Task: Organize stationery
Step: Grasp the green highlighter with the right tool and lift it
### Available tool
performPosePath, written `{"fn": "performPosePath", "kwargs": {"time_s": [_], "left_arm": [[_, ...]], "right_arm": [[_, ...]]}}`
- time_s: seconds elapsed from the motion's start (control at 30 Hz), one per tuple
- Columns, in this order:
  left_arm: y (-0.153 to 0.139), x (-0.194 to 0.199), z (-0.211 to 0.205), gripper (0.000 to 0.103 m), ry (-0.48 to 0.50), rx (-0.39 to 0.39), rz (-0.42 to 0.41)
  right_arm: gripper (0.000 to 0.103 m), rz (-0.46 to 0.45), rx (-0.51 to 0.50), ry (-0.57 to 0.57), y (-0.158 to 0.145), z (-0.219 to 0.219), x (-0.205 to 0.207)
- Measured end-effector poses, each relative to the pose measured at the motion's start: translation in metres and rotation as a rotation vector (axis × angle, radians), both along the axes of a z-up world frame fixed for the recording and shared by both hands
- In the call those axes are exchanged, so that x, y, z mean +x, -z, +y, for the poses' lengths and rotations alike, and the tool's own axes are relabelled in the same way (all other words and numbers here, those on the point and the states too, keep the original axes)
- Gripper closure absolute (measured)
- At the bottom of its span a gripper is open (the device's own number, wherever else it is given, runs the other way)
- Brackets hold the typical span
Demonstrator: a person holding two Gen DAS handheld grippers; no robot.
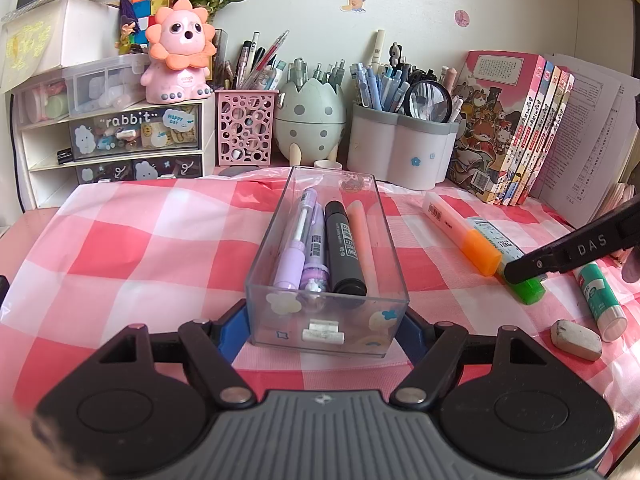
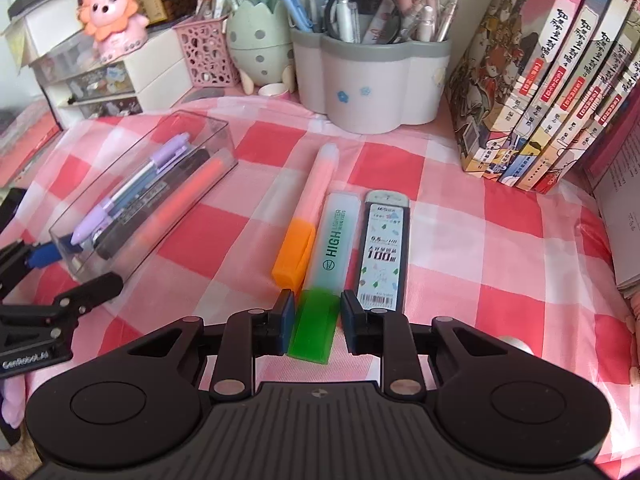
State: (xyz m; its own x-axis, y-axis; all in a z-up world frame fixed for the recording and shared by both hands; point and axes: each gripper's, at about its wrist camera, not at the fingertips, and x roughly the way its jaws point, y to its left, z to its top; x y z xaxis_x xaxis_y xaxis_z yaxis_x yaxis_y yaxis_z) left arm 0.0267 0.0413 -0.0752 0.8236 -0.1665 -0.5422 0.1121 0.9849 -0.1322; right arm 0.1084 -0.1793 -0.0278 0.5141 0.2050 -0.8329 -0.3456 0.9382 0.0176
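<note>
A clear plastic tray [image 1: 390, 220] holds purple pens [image 1: 296, 248], a black marker [image 1: 344, 252] and a pink pen [image 1: 366, 248]. My left gripper [image 1: 326, 320] grips the tray's near end between its blue pads; the tray also shows in the right wrist view [image 2: 218, 136]. My right gripper [image 2: 317, 312] straddles the green cap of a green highlighter [image 2: 332, 240] lying on the cloth; the pads sit at the cap's sides with a slight gap. An orange highlighter [image 2: 304, 220] lies to its left, a lead refill case [image 2: 384, 248] to its right.
A glue stick [image 1: 600, 296] and a worn eraser [image 1: 576, 338] lie at the right of the checked cloth [image 1: 140, 240]. Pen holders [image 1: 400, 148], a pink mesh cup [image 1: 246, 128], an egg-shaped holder [image 1: 310, 120], drawers [image 1: 120, 140] and books [image 1: 516, 128] line the back.
</note>
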Motion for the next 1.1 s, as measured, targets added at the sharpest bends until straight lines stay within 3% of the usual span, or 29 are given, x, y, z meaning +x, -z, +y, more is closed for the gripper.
{"fn": "performPosePath", "kwargs": {"time_s": [0.27,0.43,0.67,0.8,1.03,1.1], "left_arm": [[0.0,0.0,0.0,0.054,0.0,0.0,0.0],[0.0,0.0,0.0,0.054,0.0,0.0,0.0],[0.0,0.0,0.0,0.054,0.0,0.0,0.0],[0.0,0.0,-0.001,0.054,0.0,0.0,0.0],[0.0,0.001,0.0,0.054,0.0,-0.003,0.0],[0.0,0.001,-0.001,0.054,0.0,-0.002,0.0]], "right_arm": [[0.077,0.079,-0.057,-0.04,-0.004,0.004,-0.014],[0.062,0.075,-0.041,-0.014,-0.008,0.006,-0.009],[0.06,0.087,-0.077,0.001,-0.003,0.015,0.005],[0.06,0.087,-0.099,0.008,-0.002,0.02,0.005],[0.069,0.115,-0.125,0.007,0.001,0.027,0.005],[0.075,0.123,-0.111,0.023,0.001,0.025,0.008]]}}
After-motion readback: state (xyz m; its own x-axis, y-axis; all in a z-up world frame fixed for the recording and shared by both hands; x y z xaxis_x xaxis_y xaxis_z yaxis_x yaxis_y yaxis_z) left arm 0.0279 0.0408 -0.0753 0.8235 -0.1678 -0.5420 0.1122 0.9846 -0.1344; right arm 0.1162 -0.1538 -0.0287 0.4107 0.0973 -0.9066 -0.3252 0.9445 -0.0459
